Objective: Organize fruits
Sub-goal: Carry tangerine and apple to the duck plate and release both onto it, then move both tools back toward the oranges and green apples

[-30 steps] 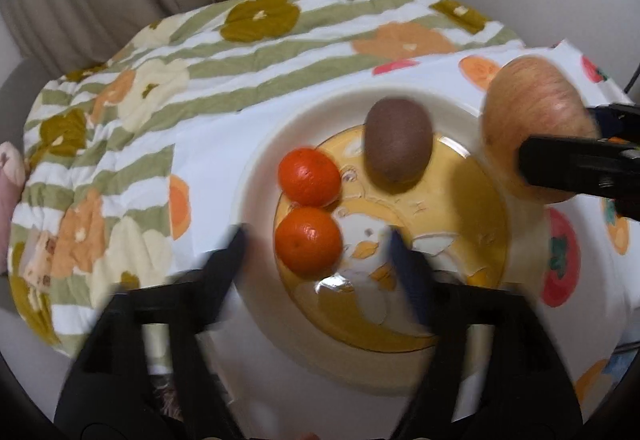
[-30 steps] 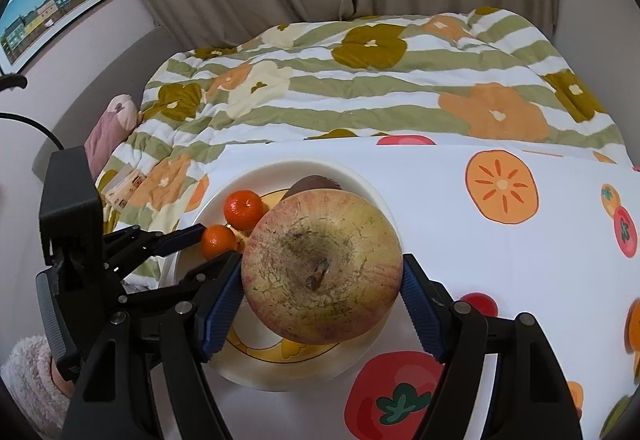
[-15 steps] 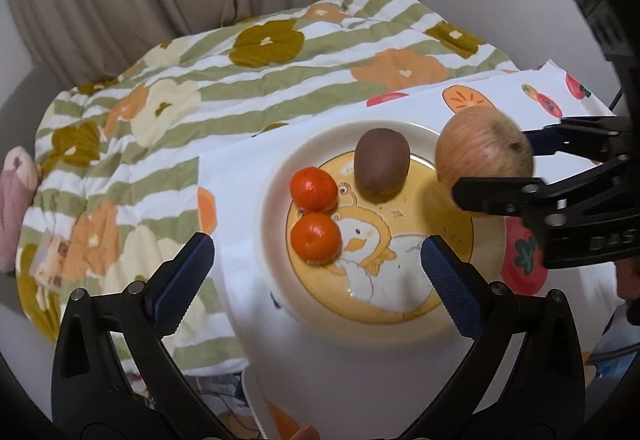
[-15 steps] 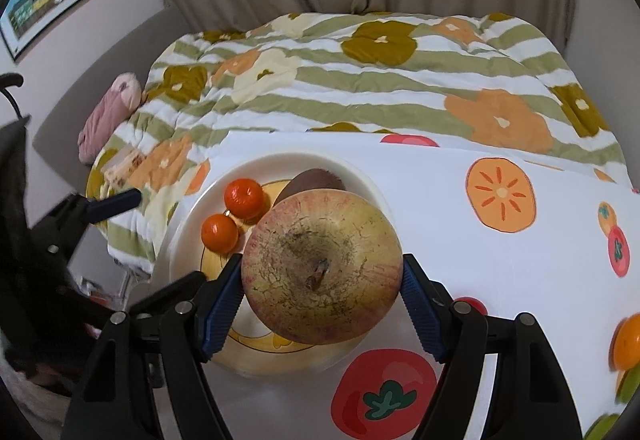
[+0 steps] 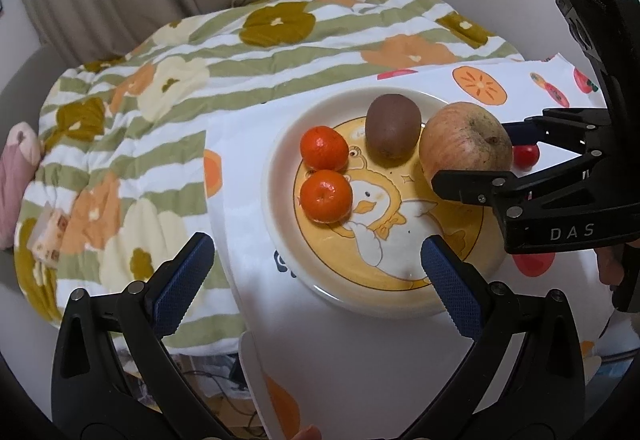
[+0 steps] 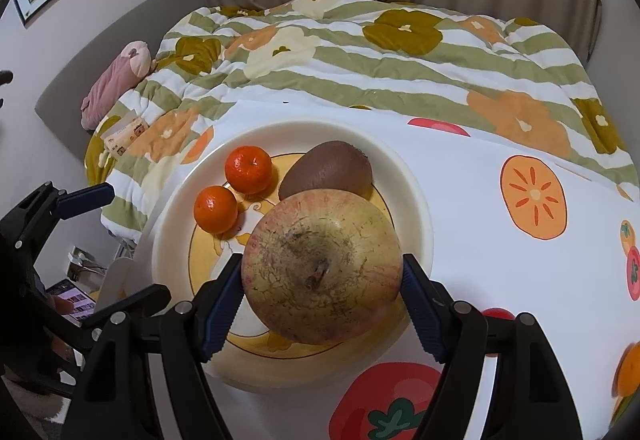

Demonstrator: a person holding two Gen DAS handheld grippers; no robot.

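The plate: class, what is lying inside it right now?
Inside the plate lie two tangerines and a kiwi. The apple, gripped by the right gripper, covers part of the plate's printed centre.

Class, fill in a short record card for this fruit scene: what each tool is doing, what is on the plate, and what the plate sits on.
right tool: shut on the apple, held over the plate's near side
left tool: open, nothing between its fingers
plate: white rim, yellow duck picture
on plate: two tangerines side by side, one kiwi
under plate: white fruit-print cloth
behind: striped floral quilt
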